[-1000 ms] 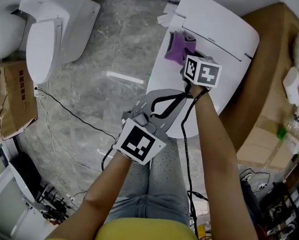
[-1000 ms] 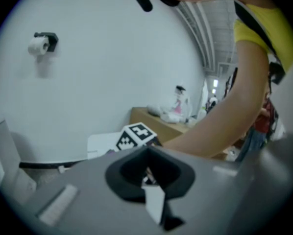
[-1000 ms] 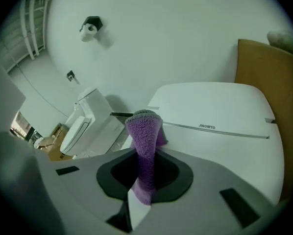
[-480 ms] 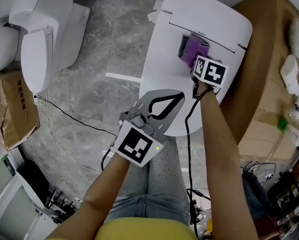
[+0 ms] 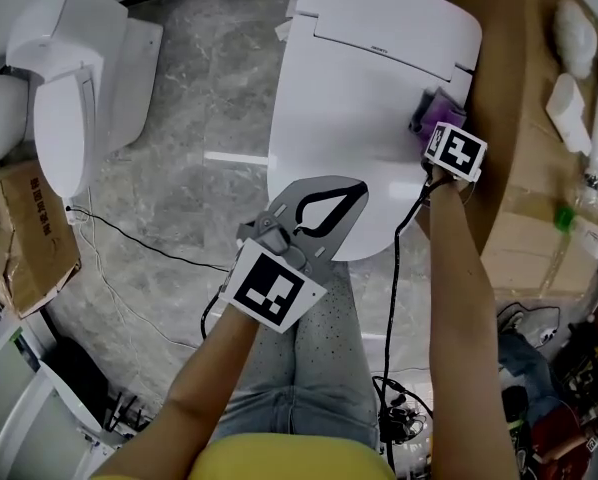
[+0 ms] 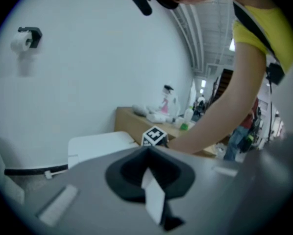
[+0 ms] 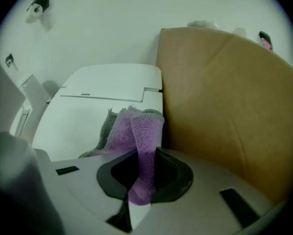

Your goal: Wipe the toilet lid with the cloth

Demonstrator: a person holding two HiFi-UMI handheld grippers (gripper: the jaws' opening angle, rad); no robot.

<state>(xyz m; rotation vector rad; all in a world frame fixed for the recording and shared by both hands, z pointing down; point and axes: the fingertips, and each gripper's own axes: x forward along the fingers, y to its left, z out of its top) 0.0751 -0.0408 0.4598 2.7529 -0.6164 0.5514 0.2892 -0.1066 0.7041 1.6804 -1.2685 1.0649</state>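
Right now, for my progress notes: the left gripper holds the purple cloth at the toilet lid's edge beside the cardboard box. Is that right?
No. The right gripper holds the purple cloth, as the right gripper view shows; the left gripper is shut on nothing. The cloth is indeed at the toilet lid's edge beside the cardboard box.

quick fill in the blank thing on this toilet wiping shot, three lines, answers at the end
The right gripper has its jaws shut on a ____ cloth.
The cloth sits at the side of the toilet lid nearest a brown cardboard ____.
The left gripper has its jaws shut, and they hold ____.
Missing words: purple; box; nothing.
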